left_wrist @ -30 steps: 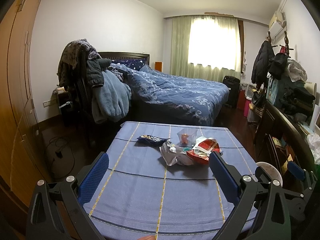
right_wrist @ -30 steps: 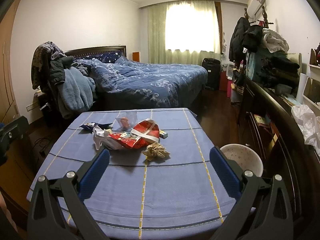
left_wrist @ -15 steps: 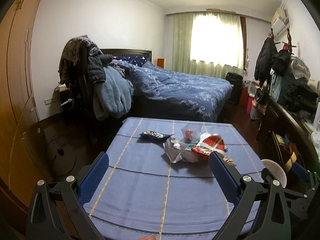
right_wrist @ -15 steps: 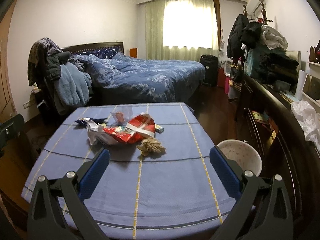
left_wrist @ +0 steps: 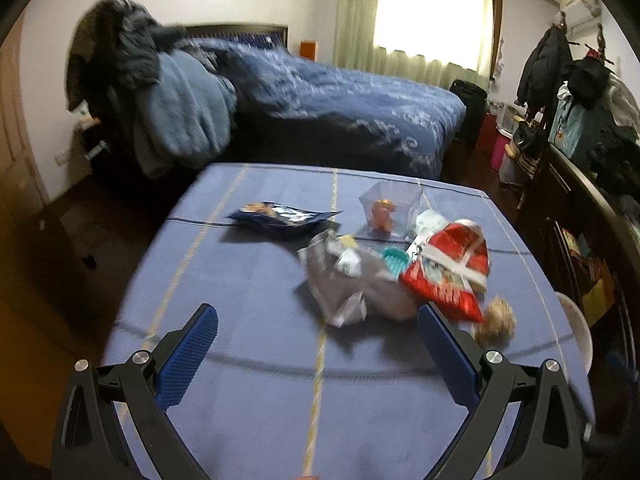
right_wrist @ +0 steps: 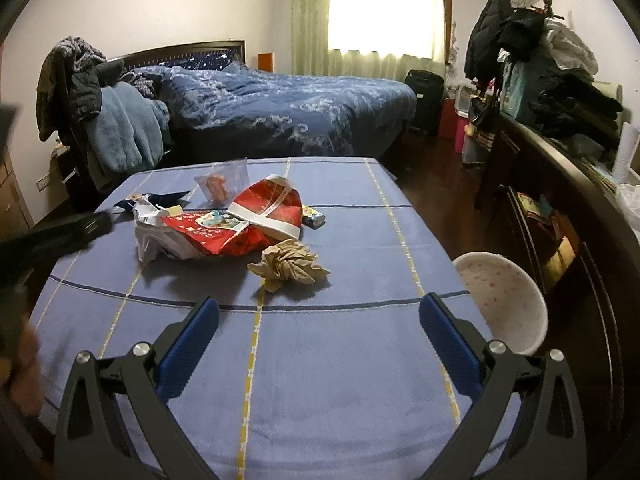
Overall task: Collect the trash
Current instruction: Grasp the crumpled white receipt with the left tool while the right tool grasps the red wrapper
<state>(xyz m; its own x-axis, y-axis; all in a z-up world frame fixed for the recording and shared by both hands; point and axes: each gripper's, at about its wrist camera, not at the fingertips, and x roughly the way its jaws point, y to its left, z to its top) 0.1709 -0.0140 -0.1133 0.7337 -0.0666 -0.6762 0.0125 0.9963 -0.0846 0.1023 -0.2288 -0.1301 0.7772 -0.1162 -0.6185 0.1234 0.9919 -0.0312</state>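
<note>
1. A clear bag [right_wrist: 222, 178] holding a small orange item lies at upper centre of the right wrist view; a white bin [right_wrist: 502, 300] stands at right, contents unseen.
2. Trash on the blue-clothed table [right_wrist: 340, 360]: red wrapper [right_wrist: 256, 220], silver wrapper [left_wrist: 340, 280], crumpled brown paper [right_wrist: 290, 266].
3. Left gripper [left_wrist: 318, 340] and right gripper [right_wrist: 318, 334] gape wide, holding nothing.
4. A bed [right_wrist: 280, 104] lies behind.

Motion-blurred red wrapper [left_wrist: 446, 270]

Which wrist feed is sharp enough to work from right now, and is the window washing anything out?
Left wrist view: motion-smeared, red bag and crumpled brown paper soft. Right wrist view: crisp, paper folds readable. Window blown out in both; tablecloth evenly lit.
</note>
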